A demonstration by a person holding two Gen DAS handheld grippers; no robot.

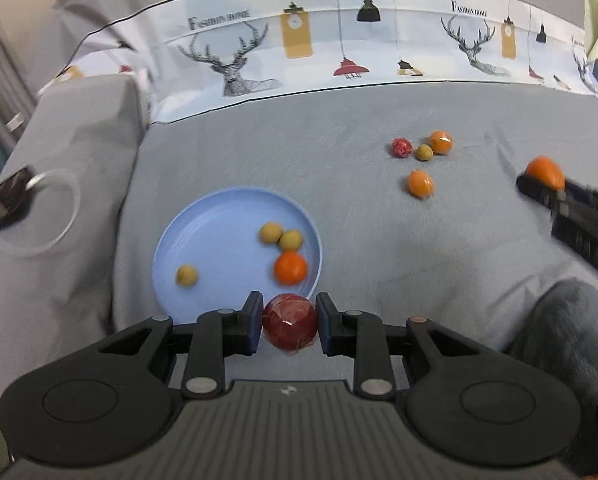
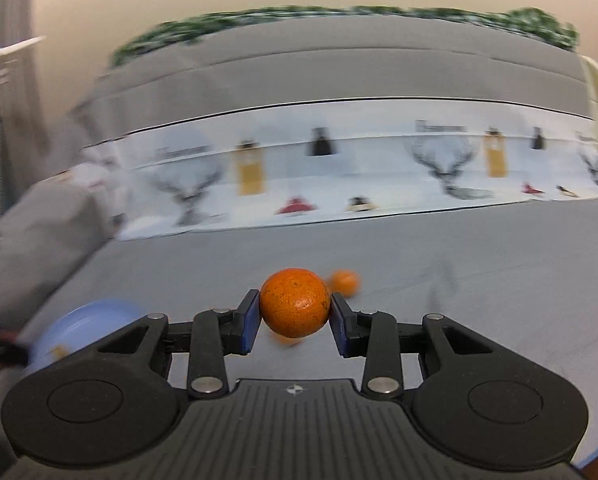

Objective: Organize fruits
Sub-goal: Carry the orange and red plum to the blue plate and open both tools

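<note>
On the grey cloth (image 1: 339, 220), a blue plate (image 1: 171, 248) is seen at near left, with fruit shared between it and the open cloth.

Three yellow-green fruits (image 1: 270, 233) and one orange (image 1: 290, 267) are held in the plate. Further right, a loose group is laid out on the cloth: two oranges (image 1: 420, 183), a red fruit (image 1: 402, 147) and a greenish one (image 1: 424, 152). A dark red fruit (image 1: 290, 325) is pinched by the left gripper (image 1: 289, 326) just over the plate's near rim. An orange ball (image 2: 294, 303) is clamped in the right gripper (image 2: 294, 312), raised above the cloth at far right.
</note>
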